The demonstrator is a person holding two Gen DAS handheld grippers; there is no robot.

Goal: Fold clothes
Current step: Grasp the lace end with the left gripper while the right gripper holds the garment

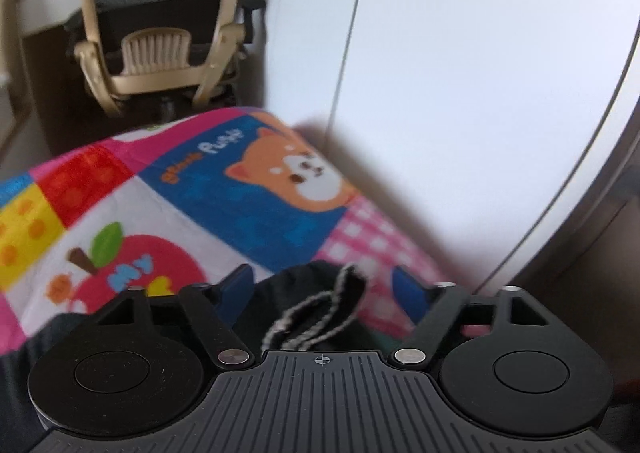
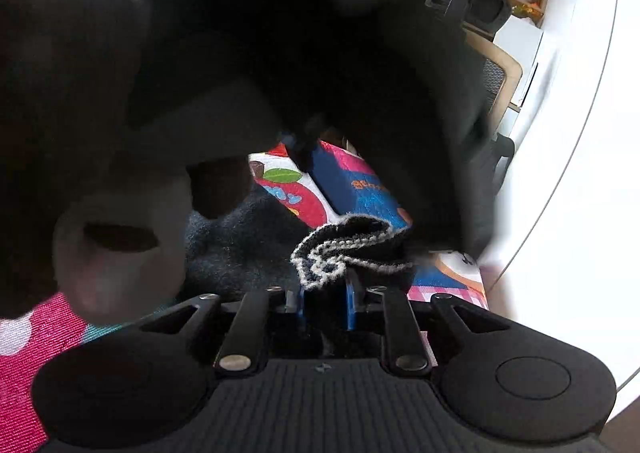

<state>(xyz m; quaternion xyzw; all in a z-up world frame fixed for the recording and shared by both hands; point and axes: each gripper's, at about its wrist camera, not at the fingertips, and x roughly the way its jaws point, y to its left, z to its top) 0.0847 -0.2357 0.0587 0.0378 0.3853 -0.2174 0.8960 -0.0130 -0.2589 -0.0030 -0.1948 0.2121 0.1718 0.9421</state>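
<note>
One dark knit garment [image 2: 352,249], one patchwork blanket [image 1: 160,193], one office chair [image 1: 160,25].

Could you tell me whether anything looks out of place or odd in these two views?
Nothing looks damaged or spilled. The dark knit garment is bunched, not flat: the right gripper pinches its white-edged hem while the left gripper is open around another fold. Dark fabric blocks much of the right wrist view.

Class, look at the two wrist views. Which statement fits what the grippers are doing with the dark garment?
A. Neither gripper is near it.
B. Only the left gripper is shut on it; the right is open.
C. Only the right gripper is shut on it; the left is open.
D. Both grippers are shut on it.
C: the right gripper pinches the dark garment between near-closed jaws, while the left gripper has its jaws spread wide around the cloth.
</note>
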